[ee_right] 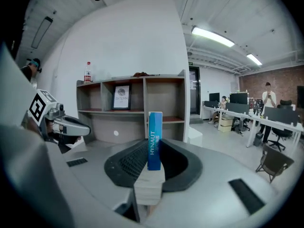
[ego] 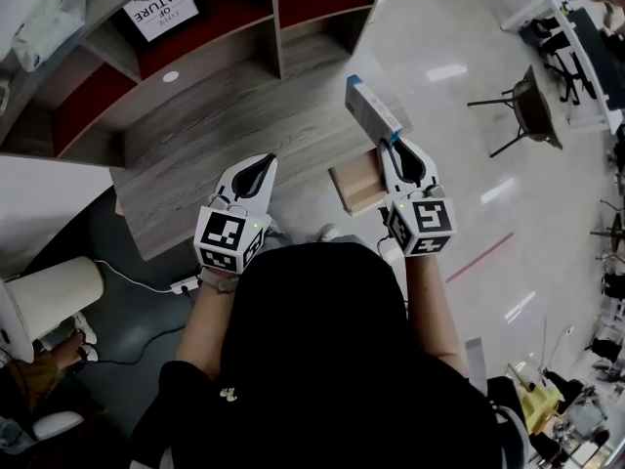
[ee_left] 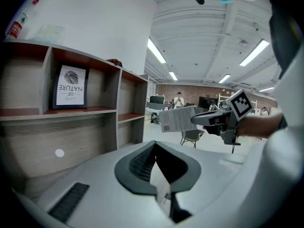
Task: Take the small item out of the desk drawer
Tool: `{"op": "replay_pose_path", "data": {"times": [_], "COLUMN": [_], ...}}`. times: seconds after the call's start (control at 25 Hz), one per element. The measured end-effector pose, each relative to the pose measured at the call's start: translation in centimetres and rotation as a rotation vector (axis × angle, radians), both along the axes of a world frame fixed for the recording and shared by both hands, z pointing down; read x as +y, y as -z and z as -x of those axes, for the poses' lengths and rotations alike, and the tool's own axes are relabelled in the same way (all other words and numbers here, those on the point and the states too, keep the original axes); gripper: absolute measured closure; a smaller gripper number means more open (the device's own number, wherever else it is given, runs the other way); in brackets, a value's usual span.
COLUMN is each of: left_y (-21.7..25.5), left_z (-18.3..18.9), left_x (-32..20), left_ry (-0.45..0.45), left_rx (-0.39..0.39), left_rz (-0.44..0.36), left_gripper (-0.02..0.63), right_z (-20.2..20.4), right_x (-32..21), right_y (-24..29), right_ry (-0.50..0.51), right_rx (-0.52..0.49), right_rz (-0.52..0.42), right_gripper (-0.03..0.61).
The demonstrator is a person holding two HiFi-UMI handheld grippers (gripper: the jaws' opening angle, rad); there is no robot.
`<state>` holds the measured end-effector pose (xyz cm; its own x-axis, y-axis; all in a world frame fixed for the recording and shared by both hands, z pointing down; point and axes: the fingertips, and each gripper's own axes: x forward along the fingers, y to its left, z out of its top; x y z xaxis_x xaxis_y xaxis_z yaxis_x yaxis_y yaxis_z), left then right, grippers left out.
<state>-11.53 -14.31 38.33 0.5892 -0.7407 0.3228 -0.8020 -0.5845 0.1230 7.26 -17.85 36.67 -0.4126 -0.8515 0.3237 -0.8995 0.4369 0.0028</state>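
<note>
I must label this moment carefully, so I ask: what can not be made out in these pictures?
- Inside of the drawer: head view, covered by the right tongs.
- Small print on the HYNAUT box: left gripper view, too small.
- Label of the bottle on the shelf: right gripper view, too small.

- The head view looks steeply down from above the person onto the bench (ego: 225,135) and the floor. The shelf unit (ego: 195,37) lies toward 11 o'clock.
- The left gripper view sits close behind the left gripper (ee_left: 154,146) and faces level along it. The shelf unit (ee_left: 95,108) is at 10 o'clock and the open office is ahead.
- The right gripper view sits likewise on the right gripper (ee_right: 153,145), with the shelf unit (ee_right: 133,108) at 12 o'clock.
- All three views share the framed print (ego: 161,8), seen also from the left gripper view (ee_left: 70,87) and the right gripper view (ee_right: 121,98).
- Each gripper view catches the other: the right gripper (ee_left: 192,120) at 3 o'clock, the left gripper (ee_right: 88,127) at 9 o'clock.
</note>
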Motion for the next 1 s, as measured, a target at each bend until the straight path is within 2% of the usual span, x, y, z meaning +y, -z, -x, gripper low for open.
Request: {"op": "replay_pose_path", "data": {"times": [0.24, 0.6, 1.0], "left_y": [1.6, 3.4, 5.1], "left_z": [1.2, 1.7, 2.7], "left_x": [-0.4, -0.6, -1.0], "left_ry": [0.021, 0.017, 0.032], "left_rx": [0.018, 0.043, 0.073], "left_rz": [-0.035, -0.075, -0.122], "left_gripper": [0.604, 0.604, 0.604], "right_z": [2.8, 6.2, 8.0], "right_x": [0.4, 1.5, 2.1], "right_y": [4.2, 8.3, 9.8], "right_ry": [0.08, 0.174, 0.233], "right_rx": [-0.022, -0.055, -0.073], "right_rz": [-0.128, -0.234, -0.284], "right_gripper": [0.509, 0.509, 0.509]}}
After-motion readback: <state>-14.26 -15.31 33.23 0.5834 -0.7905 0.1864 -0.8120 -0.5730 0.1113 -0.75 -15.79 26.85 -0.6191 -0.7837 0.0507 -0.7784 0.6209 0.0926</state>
